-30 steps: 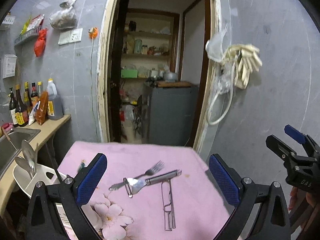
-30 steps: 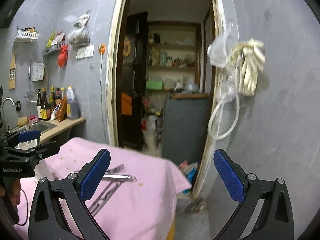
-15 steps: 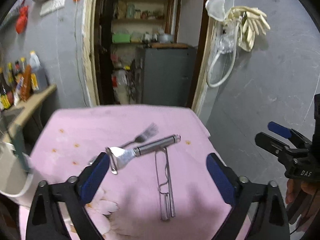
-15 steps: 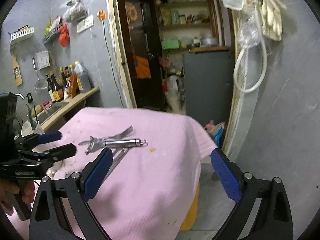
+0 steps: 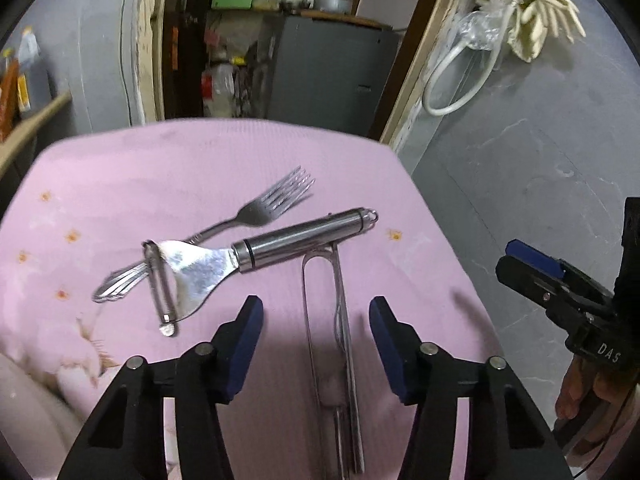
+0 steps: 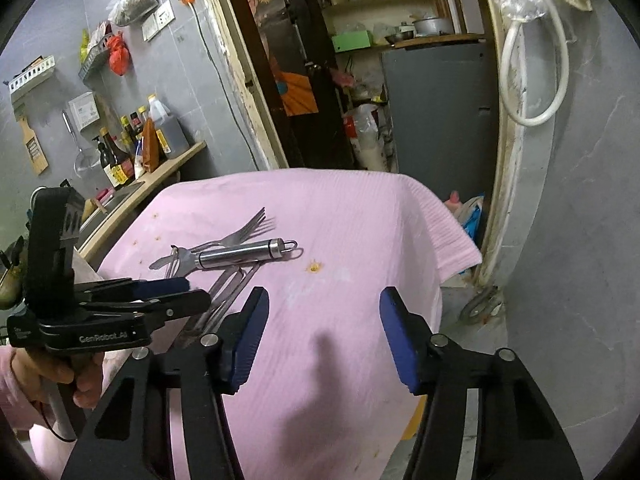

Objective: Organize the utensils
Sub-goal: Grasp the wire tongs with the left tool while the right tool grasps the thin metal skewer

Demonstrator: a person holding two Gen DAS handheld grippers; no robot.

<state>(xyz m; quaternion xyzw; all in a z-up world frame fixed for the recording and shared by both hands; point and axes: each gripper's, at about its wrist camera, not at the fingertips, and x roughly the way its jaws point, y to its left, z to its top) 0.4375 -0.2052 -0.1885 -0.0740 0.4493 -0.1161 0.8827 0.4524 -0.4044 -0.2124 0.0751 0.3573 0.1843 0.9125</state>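
Observation:
Three steel utensils lie in a pile on the pink cloth (image 5: 160,168) over the table. The peeler (image 5: 256,252) rests across the fork (image 5: 272,208) and the top of the long tongs (image 5: 340,320). My left gripper (image 5: 316,308) hovers above the tongs. Its jaws are closing, the tongs run between them in the picture, and the pads do not touch. My right gripper (image 6: 324,300) hangs over bare pink cloth (image 6: 360,220), right of the peeler (image 6: 240,256), fork (image 6: 248,228) and tongs (image 6: 228,292). Its jaws are closing on nothing. Each view shows the other gripper (image 5: 536,264) (image 6: 176,292).
A dark doorway with a grey cabinet (image 6: 436,112) stands behind the table. A counter with bottles (image 6: 132,148) runs along the left wall. A white hose (image 6: 536,76) hangs on the right wall. The cloth drops off at the table's right edge (image 6: 456,248).
Both grippers have come down toward the table and tipped forward, so the utensils fill more of each view. Both pairs of jaws have narrowed to about half their earlier width.

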